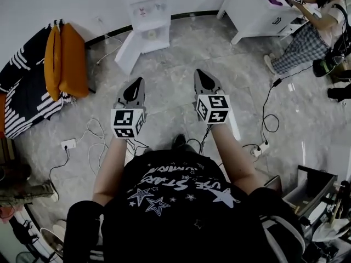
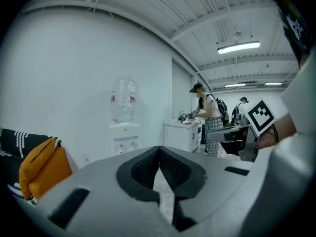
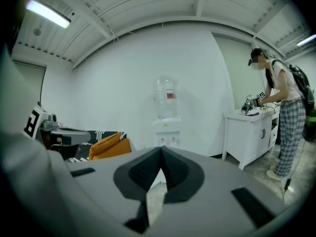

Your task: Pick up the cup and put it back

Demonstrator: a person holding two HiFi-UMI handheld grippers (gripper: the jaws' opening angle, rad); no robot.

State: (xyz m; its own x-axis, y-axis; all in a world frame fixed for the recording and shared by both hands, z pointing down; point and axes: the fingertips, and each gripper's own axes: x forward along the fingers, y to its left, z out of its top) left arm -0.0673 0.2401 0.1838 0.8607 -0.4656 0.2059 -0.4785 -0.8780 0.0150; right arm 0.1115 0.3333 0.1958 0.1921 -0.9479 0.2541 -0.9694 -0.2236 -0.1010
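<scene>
Jaws together on both left gripper (image 1: 139, 82) and right gripper (image 1: 198, 74), nothing btw them. Both held fwd over floor (image 1: 181, 53), aimed twd water dispenser (image 1: 143, 15). Cup not visible in any view; prob. approach phase, hence empty.

Three cams, one room
Head cam stares steeply down at the floor (image 1: 181, 53); the cams on the left claw (image 2: 159, 149) and right claw (image 3: 160, 149) sit right behind the tips, facing roughly level. All three share the water dispenser (image 1: 145, 15) (image 2: 123, 127) (image 3: 166, 117), orange cushion (image 1: 68, 59) (image 2: 44, 164) (image 3: 111, 146) and white cabinet (image 1: 258, 10) (image 2: 182, 135) (image 3: 249, 137).
</scene>
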